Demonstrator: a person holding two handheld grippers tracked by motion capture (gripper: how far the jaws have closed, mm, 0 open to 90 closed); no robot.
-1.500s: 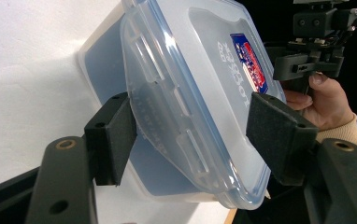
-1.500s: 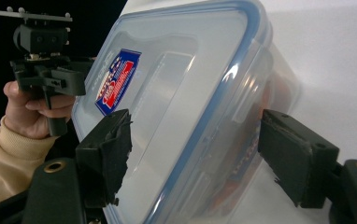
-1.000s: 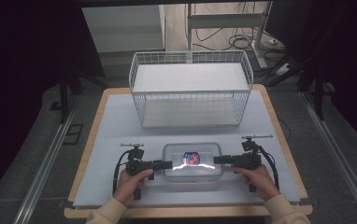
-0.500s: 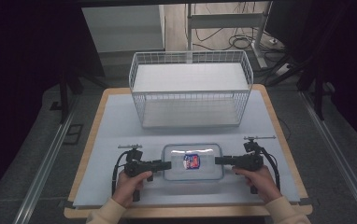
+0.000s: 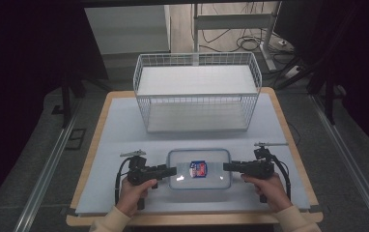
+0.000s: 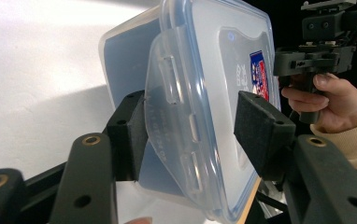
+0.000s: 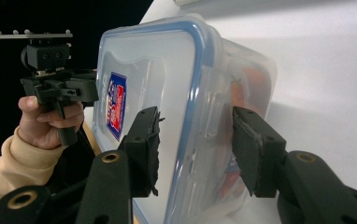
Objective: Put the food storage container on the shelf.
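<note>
- The left hand-held gripper (image 5: pixel 171 170) lies level at the left end of a clear plastic container (image 5: pixel 199 168). In the left gripper view its jaws stand wide apart on either side of that end's side latch (image 6: pixel 176 116). One pad is close against the latch flap and the other stands clear of the lid, so nothing is clamped.
- The right hand-held gripper (image 5: pixel 227 167) mirrors it at the container's right end. The right gripper view shows its jaws spread to either side of the blue-edged lid rim (image 7: pixel 197 93), with gaps on both sides.
- The container sits flat on the table (image 5: pixel 115 125), near the front edge, between the two hands.
- The gripper views show orange contents through the container wall and a red and blue label (image 7: pixel 116 105) on the lid.
- The high view adds a white wire basket (image 5: pixel 197 92) standing well behind the container.
</note>
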